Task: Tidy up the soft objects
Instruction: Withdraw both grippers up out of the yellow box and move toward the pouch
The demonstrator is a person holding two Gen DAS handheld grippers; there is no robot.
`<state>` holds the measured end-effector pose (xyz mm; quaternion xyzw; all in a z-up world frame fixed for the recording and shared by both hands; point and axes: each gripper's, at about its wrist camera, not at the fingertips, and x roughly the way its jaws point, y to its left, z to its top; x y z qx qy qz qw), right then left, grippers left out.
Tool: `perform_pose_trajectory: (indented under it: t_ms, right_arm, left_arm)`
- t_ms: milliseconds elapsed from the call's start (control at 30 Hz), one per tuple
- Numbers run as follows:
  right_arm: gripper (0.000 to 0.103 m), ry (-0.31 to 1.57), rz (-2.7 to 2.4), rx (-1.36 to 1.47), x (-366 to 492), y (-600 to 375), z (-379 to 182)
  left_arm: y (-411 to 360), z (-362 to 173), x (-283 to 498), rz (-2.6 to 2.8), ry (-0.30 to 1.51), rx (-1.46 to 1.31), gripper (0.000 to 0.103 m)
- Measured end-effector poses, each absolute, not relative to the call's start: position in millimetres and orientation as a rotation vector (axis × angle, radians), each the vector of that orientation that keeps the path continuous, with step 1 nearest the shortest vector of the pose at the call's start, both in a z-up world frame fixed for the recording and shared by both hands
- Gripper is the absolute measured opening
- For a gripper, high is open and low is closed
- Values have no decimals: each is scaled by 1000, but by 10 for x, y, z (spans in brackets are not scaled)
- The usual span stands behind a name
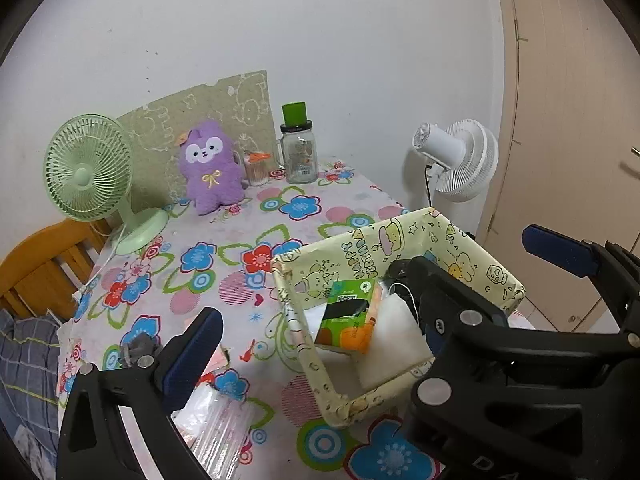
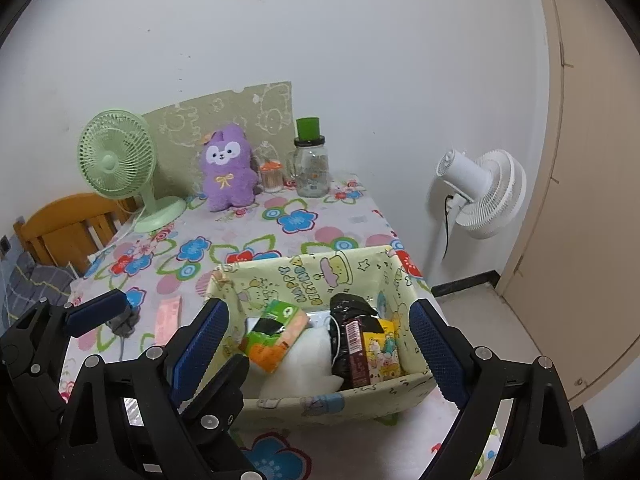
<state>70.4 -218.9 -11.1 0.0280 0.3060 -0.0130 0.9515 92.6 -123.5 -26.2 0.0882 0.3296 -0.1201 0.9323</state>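
Observation:
A yellow cartoon-print box (image 1: pixel 400 236) (image 2: pixel 312 264) stands on the flowered table. It holds a green-orange tissue pack (image 1: pixel 348 316) (image 2: pixel 276 336), a white soft pad (image 2: pixel 308 360), a black wrapped bundle (image 2: pixel 352 316) and a yellow cartoon pack (image 2: pixel 384 352). My right gripper (image 2: pixel 320 340) (image 1: pixel 480 260) hangs open above the box, nothing between its pads. My left gripper (image 1: pixel 316 338) (image 2: pixel 164 340) is open too, at the box's left side, its fingers interleaved with the right one's. A grey cloth (image 1: pixel 138 350) (image 2: pixel 124 320), a pink pack (image 2: pixel 168 316) and a clear plastic bag (image 1: pixel 216 420) lie left of the box.
A purple plush (image 1: pixel 210 168) (image 2: pixel 230 172) sits at the table's far edge between a green fan (image 1: pixel 88 168) and a glass jar (image 1: pixel 300 156). A white fan (image 2: pixel 484 192) stands right of the table by a door. A wooden chair (image 1: pixel 44 264) is at the left.

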Motion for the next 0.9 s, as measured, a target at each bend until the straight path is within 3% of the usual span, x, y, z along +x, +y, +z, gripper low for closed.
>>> perform_pose_trajectory:
  t_ms: [900]
  right_arm:
    - [94, 571, -8, 18, 431, -1534, 198]
  left_arm:
    - [-703, 14, 577, -246, 593, 207, 103]
